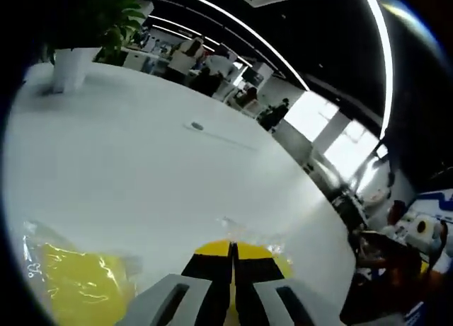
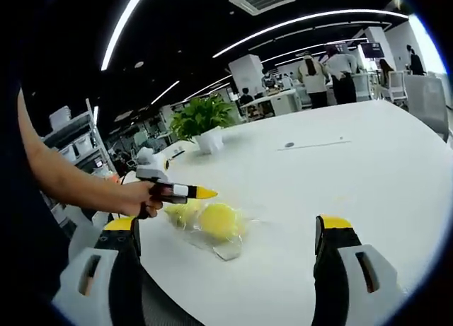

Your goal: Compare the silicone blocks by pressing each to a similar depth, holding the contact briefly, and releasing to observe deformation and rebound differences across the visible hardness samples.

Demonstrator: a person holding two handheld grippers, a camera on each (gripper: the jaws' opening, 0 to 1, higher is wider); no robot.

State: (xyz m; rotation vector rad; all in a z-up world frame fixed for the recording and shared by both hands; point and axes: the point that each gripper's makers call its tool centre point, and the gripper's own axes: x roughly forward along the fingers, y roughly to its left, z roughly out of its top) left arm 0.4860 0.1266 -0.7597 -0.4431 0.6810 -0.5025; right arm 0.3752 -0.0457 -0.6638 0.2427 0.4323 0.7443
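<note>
Blocks: two yellow silicone blocks (image 2: 211, 221) in clear plastic bags (image 2: 225, 249) lie side by side on the white table (image 2: 368, 170), left of centre in the right gripper view.
Left gripper (image 2: 202, 193): held in a hand (image 2: 138, 197), jaws clenched together, yellow tips just above the blocks.
Right gripper (image 2: 230, 230): jaws released wide, well apart, clear of the blocks.
Potted plant (image 2: 202, 124): stands farther back on the table.
People: standing beyond the table.

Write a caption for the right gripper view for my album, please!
Open right gripper faces yellow blocks in clear wrap on a white table, while the shut left gripper points above them.
</note>
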